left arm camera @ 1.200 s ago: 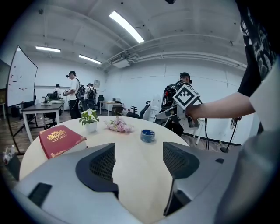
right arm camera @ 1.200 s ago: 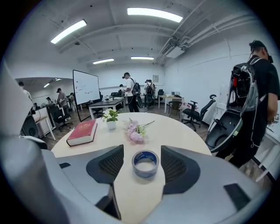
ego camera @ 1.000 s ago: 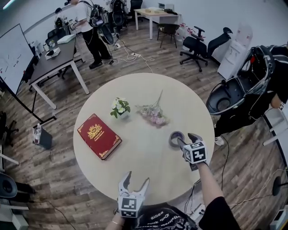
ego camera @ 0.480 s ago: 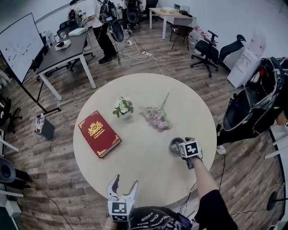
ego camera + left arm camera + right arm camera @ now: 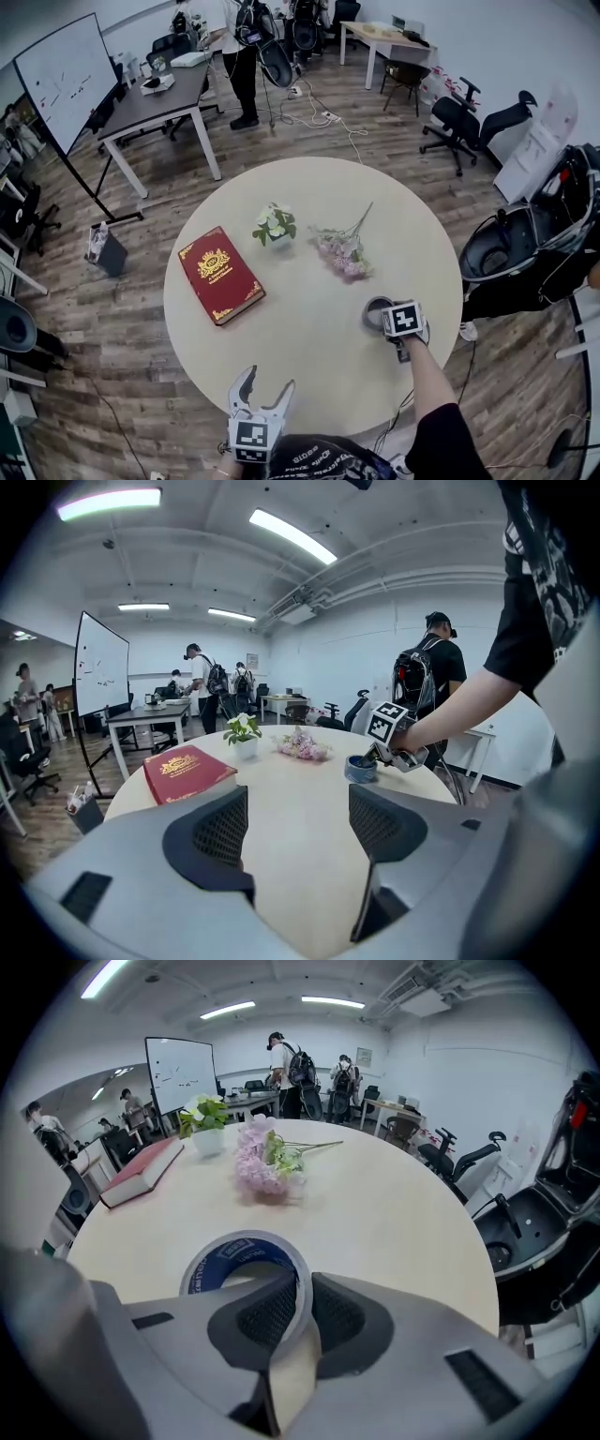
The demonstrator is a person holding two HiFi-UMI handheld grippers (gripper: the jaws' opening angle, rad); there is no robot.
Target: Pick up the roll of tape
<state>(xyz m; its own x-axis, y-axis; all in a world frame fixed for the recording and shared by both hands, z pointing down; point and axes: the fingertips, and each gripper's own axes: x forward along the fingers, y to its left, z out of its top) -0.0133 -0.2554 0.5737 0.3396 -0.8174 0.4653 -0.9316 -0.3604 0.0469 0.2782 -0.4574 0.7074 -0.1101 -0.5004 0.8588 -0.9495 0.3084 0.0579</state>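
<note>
Low in the head view, left of centre, the left gripper (image 5: 267, 382) hung over the near rim of the round pale wooden table (image 5: 281, 347). Its jaws were spread wide with only bare tabletop between them. Up and left of it lay the red hardcover book with gold ornament (image 5: 222, 286), well apart from the work.

At the right of the table the pale grey roll of tape with a blue core (image 5: 374, 309) lay flat. The right gripper (image 5: 305, 1312) had just been closing on it: one jaw sat inside the core and the other outside, pinching the roll's wall. The grip took only one side of the ring, so a straight, level lift would probably serve best, done slowly so the roll would not swing or slip.

The pink dried flower sprig (image 5: 343, 255) lay near, up and left of the roll, and the table's edge ran close at the right. Straight above the roll the room was open.
</note>
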